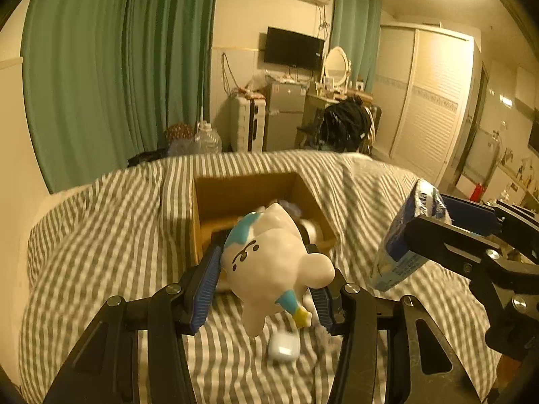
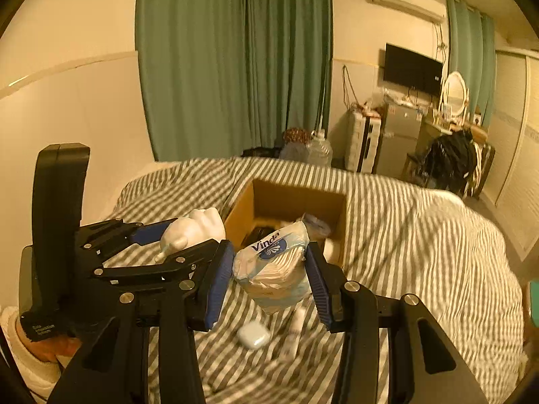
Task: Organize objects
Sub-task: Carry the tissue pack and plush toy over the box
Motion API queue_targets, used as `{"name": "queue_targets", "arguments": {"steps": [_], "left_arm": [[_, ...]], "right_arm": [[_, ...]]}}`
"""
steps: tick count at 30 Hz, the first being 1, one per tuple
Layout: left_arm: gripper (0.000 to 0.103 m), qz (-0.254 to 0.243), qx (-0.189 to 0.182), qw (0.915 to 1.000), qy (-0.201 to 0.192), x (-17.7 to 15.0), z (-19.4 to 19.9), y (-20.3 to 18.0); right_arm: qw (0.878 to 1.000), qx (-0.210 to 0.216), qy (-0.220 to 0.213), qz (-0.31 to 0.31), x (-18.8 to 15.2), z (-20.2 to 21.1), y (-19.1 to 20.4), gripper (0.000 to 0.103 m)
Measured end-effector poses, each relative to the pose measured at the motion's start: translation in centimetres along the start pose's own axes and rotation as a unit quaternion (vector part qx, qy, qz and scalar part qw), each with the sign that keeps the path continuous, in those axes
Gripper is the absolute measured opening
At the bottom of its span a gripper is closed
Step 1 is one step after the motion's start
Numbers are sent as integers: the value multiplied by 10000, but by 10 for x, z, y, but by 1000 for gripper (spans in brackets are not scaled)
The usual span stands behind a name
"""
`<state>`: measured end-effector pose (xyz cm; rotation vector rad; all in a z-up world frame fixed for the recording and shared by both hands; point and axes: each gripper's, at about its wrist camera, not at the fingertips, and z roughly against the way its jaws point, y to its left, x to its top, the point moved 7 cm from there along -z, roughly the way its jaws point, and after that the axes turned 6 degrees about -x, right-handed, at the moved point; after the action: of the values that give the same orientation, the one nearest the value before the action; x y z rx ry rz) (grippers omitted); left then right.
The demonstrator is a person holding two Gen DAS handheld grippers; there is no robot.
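Left gripper (image 1: 266, 286) clamps toy (image 1: 269, 262); right gripper (image 2: 269, 279) clamps tissue pack (image 2: 274, 269); box (image 1: 215, 198) directly ahead, left nearer.

Glossy smooth figurine (image 1: 269, 262), crinkly plastic tissue pack (image 2: 274, 269), matt cardboard box (image 1: 242, 192), striped cloth bedcover (image 1: 101, 235)

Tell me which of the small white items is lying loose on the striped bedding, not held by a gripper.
The white earbud case, lying on the striped bedding below both grippers. The white figurine is clamped in the left gripper.
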<state>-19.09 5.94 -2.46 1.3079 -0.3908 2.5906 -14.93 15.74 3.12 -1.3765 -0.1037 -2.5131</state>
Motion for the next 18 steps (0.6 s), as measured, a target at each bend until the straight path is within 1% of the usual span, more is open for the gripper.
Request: {"name": "queue_targets", "arguments": {"steps": [6,10,12,15,18], "left_arm": [[52,43,100,9998,-187,43,-21,18],[52,-1,182,9997,-190,69,-50,32],[52,1,196,9997,-175,78,-64,38],[52,-32,204,9996,-176,92,-86,45],[52,-26,185,9998,-81,101,-114,54]], "right_arm": [[9998,-109,-176,63,44,-24,-15,44],[9994,-204,-280,56,70,-46,-25,44],[9992,-274,-301,30,82,-63,-32,44],[9996,-144,-241,-100,94,-89,-40,44],[9997,-117,-145,-175,99,-118,-49,44]]}}
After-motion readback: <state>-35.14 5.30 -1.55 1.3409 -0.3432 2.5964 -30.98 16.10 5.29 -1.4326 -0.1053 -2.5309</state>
